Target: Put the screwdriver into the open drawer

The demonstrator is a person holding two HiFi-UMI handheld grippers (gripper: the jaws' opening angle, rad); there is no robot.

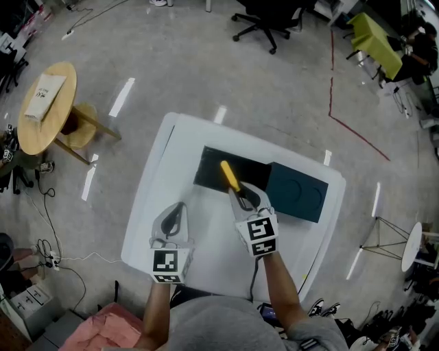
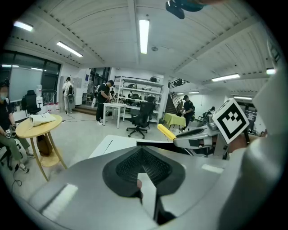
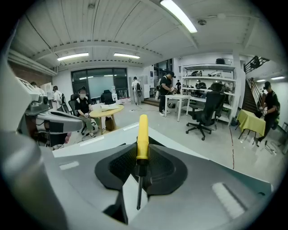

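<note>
My right gripper [image 1: 239, 194] is shut on the metal shaft of a yellow-handled screwdriver [image 1: 230, 175]. The handle sticks out ahead of the jaws, over the black open drawer [image 1: 209, 168] of a dark teal cabinet [image 1: 302, 193] on the white table [image 1: 161, 185]. In the right gripper view the screwdriver [image 3: 142, 134] stands straight up between the pads of the right gripper [image 3: 137, 182]. My left gripper [image 1: 180, 206] hovers over the table left of the drawer, its jaws together with nothing in them. The left gripper view shows the left gripper [image 2: 146, 183], the screwdriver handle [image 2: 166, 132] and the right gripper [image 2: 198, 137].
A round wooden table [image 1: 44, 106] with a stool stands at the left, with cables on the floor near it. An office chair [image 1: 267, 20] and a green table [image 1: 376, 41] are at the back. A pink object [image 1: 103, 329] lies by the person's legs. People stand in the background.
</note>
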